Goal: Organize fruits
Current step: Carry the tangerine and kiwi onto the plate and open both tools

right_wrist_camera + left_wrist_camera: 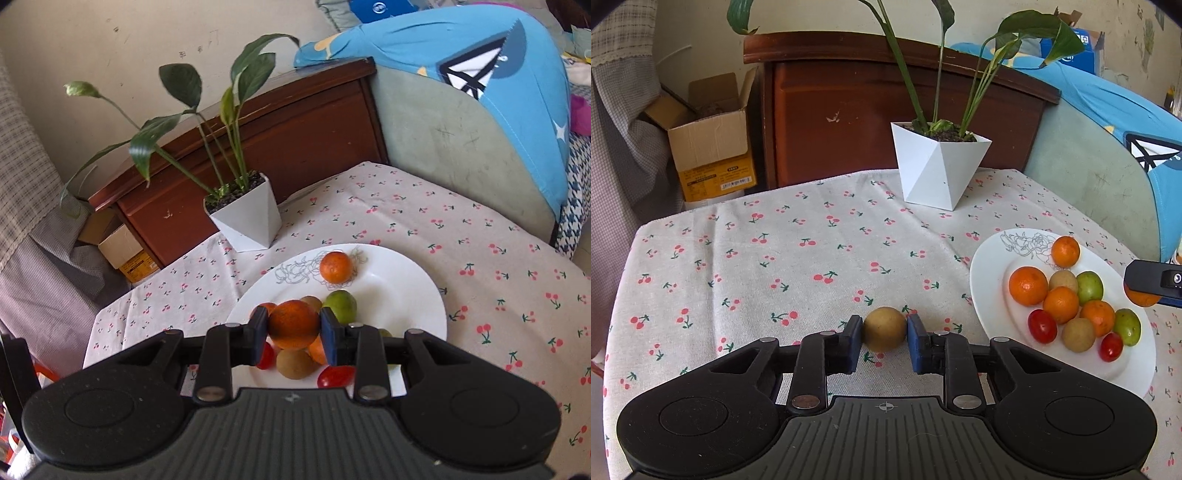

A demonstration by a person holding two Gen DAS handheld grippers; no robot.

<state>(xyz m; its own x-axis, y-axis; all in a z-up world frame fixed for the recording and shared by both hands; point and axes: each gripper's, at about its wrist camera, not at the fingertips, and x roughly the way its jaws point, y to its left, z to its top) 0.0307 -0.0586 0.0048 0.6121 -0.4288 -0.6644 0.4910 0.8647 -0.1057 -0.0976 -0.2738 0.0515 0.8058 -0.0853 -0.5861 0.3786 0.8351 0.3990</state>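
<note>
Brown fruit between left tool pads

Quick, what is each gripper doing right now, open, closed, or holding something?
Left gripper: closed on a brown round fruit at the tablecloth.
Right gripper: closed on an orange, above the plate.

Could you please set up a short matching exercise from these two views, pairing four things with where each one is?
Things:
1. brown fruit
2. orange
3. white plant pot
4. cherry tomatoes

Places:
A. lying on the white plate
B. between the pads of the right gripper, above the plate
C. standing at the far side of the tablecloth
D. between the pads of the left gripper, over the tablecloth

Pairs: 1-D, 2-B, 3-C, 4-A
</note>
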